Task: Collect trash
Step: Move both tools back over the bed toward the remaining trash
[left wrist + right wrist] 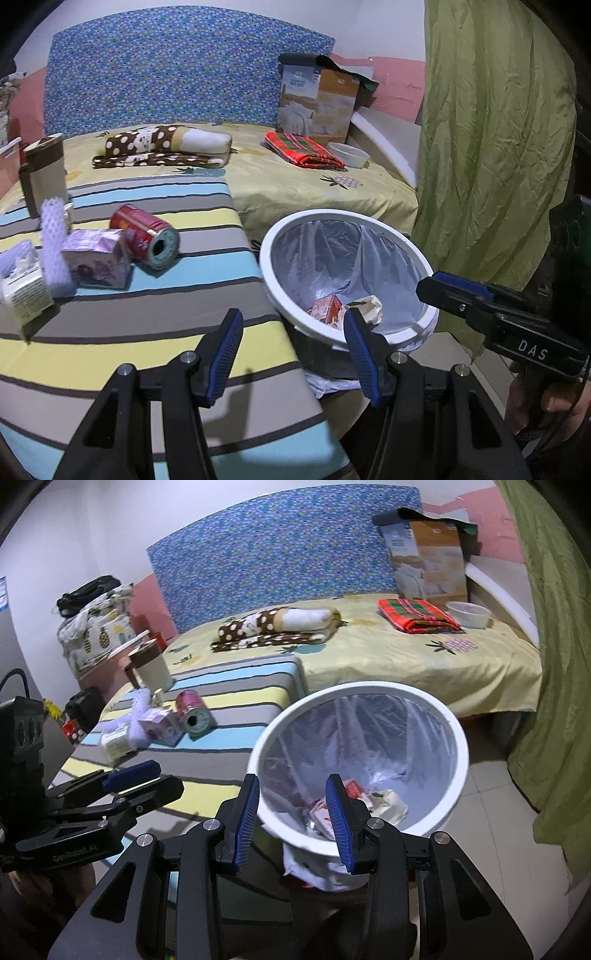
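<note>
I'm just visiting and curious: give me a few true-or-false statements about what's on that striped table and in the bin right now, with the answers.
1. The red can lies on its side on the striped table. True.
2. The white bin is empty. False: cartons and crumpled wrappers already lie at its bottom.
3. The left gripper is clamped on a carton. False: its jaws are open and hold nothing.
4. The right gripper hangs open over the bin's near rim. True.
5. The pink carton sits right beside the red can. True.
6. The mug lies tipped over on the floor. False: it stands upright on the table.
</note>
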